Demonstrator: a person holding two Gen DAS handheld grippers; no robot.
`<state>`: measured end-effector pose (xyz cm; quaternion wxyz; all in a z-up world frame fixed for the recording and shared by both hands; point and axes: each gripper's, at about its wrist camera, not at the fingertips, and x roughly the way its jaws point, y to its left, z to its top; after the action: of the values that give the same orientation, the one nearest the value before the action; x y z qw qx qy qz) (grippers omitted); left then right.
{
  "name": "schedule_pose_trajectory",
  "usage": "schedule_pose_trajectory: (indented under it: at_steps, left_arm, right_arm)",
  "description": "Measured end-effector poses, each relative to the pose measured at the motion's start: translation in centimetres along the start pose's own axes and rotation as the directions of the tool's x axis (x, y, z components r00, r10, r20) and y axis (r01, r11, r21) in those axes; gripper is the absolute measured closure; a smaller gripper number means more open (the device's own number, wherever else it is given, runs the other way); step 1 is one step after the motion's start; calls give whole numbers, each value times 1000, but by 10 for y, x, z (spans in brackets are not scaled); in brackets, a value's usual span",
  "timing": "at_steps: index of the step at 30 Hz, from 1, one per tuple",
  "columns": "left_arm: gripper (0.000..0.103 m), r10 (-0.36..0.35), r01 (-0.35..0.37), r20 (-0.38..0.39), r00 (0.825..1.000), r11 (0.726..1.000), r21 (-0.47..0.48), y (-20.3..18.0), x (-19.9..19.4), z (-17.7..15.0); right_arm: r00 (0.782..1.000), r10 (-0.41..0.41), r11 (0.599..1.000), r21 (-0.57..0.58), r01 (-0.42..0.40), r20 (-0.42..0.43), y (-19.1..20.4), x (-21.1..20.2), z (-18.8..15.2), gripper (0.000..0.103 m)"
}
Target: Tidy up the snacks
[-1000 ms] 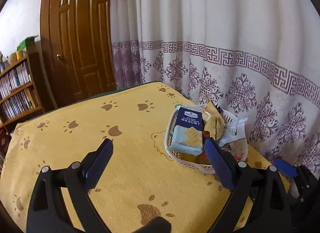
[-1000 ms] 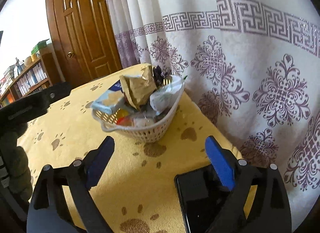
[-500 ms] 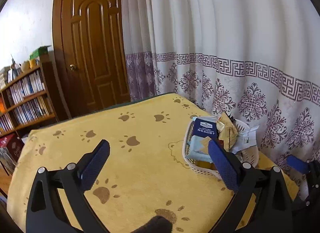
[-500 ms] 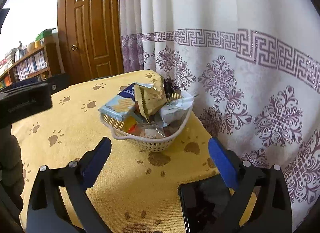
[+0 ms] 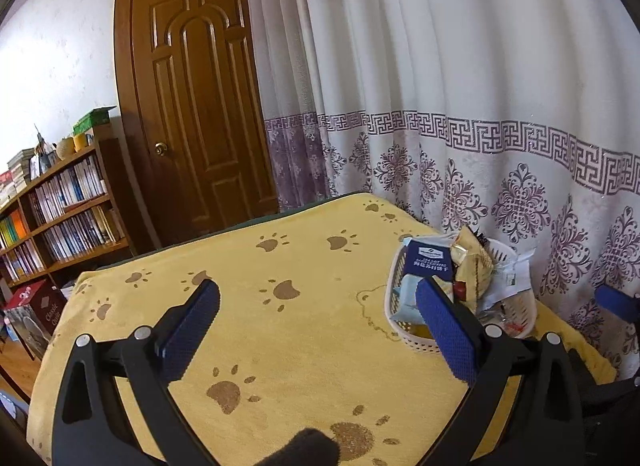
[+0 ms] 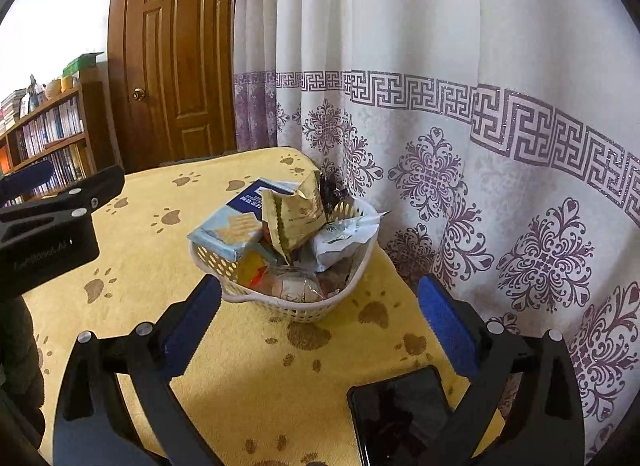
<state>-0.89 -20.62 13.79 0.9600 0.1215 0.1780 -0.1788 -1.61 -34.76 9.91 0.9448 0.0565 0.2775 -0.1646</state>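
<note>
A white slotted basket (image 6: pixel 304 312) heaped with snack packets stands on the yellow paw-print cloth (image 6: pixel 168 250), close to the curtain. A blue cracker packet (image 6: pixel 232 225), a gold packet (image 6: pixel 296 217) and a white packet (image 6: pixel 340 238) stick out of it. My right gripper (image 6: pixel 319 286) is open, with nothing between its jaws, and the basket sits just beyond its fingertips. My left gripper (image 5: pixel 316 290) is open and holds nothing, over bare cloth. The basket (image 5: pixel 390 294) lies beside and past its right finger.
A black phone (image 6: pixel 404 414) lies on the cloth under my right finger. The patterned curtain (image 6: pixel 460 125) hangs right behind the basket. A wooden door (image 5: pixel 200 113) and a bookshelf (image 5: pixel 60 217) stand beyond the table's far and left edges.
Both views have tipped upward, so the basket sits lower in each. Both pairs of jaws stand slightly wider than a second ago. The snacks have not moved.
</note>
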Motion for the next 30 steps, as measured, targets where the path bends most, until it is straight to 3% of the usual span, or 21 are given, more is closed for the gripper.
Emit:
schedule_pose_trajectory:
  at_steps: [11,30]
  left_arm:
    - [5,31,-31,-3,1000,999,27,-5,4,-3]
    - [5,24,-24,-5,1000,999,47,-8,5,-5]
  right_arm:
    - [1000,-3,1000,-17,3,-9,5,4,1,3]
    - [1000,-18,1000,-22,18,-17,6,6,0,3]
